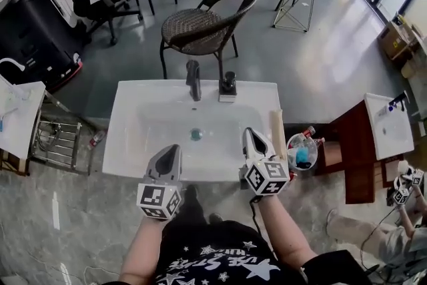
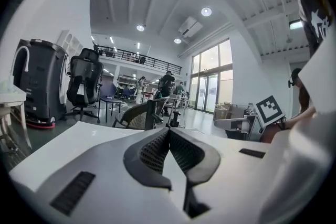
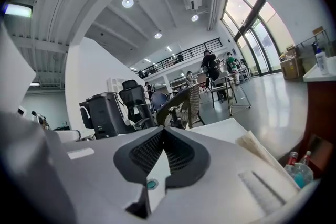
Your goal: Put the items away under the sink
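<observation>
The left gripper (image 1: 171, 155) hangs over the front rim of the white sink (image 1: 133, 110). Its jaws are pressed together with nothing between them, and its own view shows the fingertips (image 2: 169, 132) meeting. It points toward the faucet (image 1: 193, 79). Just to the right of the faucet, a dark pump bottle (image 1: 229, 83) stands on the back ledge, and it is well apart from both grippers.

The right gripper (image 1: 253, 141) is also closed and empty. It is over the right part of the basin. Just beside it, on its right, a pale beige strip (image 1: 276, 133), perhaps a folded cloth, lies on the sink's right rim. The long axis of the strip runs front to back, almost parallel to this gripper. Farther right, down on the floor, stands a clear bucket (image 1: 303, 151) with bottles inside.

I judge that the right hand is nearer to both of these things. It must first open and then turn to its right. The space under the sink is in no view.
</observation>
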`<state>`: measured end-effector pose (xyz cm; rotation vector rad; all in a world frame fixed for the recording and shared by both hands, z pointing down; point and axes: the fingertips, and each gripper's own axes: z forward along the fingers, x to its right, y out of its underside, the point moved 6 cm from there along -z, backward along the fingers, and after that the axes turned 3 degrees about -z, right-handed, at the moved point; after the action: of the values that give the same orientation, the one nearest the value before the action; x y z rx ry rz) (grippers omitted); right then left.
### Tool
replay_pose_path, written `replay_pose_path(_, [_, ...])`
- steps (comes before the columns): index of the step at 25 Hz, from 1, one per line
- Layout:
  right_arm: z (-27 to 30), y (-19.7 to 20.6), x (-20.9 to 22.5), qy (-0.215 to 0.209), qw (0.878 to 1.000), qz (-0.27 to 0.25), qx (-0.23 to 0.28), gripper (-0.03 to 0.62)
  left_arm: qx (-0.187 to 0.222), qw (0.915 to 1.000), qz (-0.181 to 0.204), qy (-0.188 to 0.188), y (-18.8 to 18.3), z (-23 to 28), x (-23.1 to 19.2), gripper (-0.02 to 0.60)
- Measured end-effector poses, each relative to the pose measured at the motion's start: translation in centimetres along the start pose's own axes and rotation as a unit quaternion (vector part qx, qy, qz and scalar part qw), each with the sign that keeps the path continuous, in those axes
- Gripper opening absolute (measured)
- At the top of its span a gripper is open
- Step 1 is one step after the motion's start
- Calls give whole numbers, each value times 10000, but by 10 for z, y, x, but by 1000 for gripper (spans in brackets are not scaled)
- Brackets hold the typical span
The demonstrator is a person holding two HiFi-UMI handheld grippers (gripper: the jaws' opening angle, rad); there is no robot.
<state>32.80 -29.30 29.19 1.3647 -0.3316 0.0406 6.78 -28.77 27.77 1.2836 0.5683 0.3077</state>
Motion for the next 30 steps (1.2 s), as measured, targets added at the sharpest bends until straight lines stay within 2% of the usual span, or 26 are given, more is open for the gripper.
replay_pose_path(2, [16,-4,1,123,9999,-45,69,3,14,10000,21,88,-7,18,-14,9])
replay_pose_path(5, [30,-14,3,582,9976,-155,329,3,9,9997,74,232,-19,43,-30,9])
replay_pose_path(9, [52,-20,1,938,9947,-194,366,5,51,9976,483,496,-39,76,-45,9])
replay_pose_path(15, [75,-28,-4,1505,9859,-574,447,5,160,9970,313,697,-56,112,-73,9])
replay_pose_path(21, [104,-16,-3,1452,9859,-818,162,11,34,9968,207,774,-48,141,-93,9])
replay_pose_path(30, [154,-5,7,1488,9835,-1023,-52,95,-116,9960,195,865,-37,164,-101,9])
